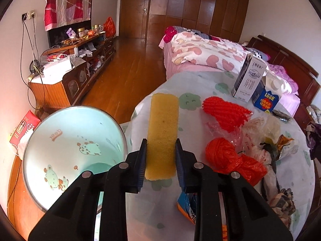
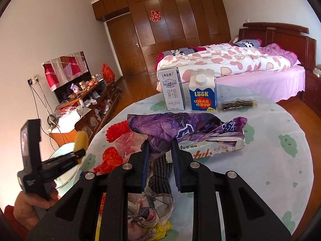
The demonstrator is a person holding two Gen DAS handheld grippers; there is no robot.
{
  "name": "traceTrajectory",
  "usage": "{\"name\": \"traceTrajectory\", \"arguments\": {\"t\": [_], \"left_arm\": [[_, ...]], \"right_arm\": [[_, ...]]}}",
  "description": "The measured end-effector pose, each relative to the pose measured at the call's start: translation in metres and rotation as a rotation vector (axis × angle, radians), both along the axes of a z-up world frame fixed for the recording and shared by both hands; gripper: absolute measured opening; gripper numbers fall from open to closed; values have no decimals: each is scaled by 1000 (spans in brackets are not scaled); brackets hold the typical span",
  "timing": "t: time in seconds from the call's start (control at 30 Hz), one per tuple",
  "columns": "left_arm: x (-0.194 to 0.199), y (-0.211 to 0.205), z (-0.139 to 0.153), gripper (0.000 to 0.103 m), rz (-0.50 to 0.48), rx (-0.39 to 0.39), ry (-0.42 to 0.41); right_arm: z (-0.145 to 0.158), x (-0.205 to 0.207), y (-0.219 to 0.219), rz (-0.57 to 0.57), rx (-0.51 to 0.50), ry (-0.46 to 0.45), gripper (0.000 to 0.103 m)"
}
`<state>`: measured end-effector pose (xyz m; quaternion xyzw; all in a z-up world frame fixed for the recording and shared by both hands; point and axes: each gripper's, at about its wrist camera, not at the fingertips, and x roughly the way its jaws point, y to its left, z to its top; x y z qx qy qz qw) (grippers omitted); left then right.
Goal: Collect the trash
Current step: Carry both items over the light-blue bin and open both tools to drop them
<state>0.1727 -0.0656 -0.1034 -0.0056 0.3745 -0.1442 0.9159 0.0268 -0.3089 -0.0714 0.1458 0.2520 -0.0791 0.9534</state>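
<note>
My left gripper (image 1: 161, 147) is shut on a yellow sponge (image 1: 163, 132), held at the table's left edge beside the open light-blue bin (image 1: 66, 146). The left gripper (image 2: 79, 152) and sponge (image 2: 81, 140) also show in the right wrist view. My right gripper (image 2: 160, 143) is shut on a crumpled purple wrapper (image 2: 180, 127), lifted above the table. On the table (image 2: 270, 160) lie red foam net (image 1: 224, 111), a red plastic bag (image 1: 226, 156), clear bags (image 1: 258, 128) and a snack package (image 2: 216, 147).
A white milk carton (image 2: 172, 89) and a blue Look carton (image 2: 202, 92) stand at the table's far side, with a dark packet (image 2: 237, 104) beside them. A grey sock and cloth (image 2: 154, 206) lie near me. A bed (image 2: 240, 64) and a cluttered cabinet (image 1: 66, 64) stand beyond.
</note>
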Motion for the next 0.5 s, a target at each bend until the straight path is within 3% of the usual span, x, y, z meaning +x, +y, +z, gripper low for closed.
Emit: {"name": "traceTrajectory", "arguments": {"t": [0.1, 0.27, 0.5], "left_arm": [[-8, 20, 19, 26, 20, -23, -30], [-23, 61, 46, 26, 99, 12, -105], [-19, 125, 48, 26, 249, 54, -121]], "right_arm": [[5, 2, 7, 10, -18, -12, 22], [14, 16, 38, 96, -47, -35, 22], [11, 56, 117, 298, -76, -20, 22]]}}
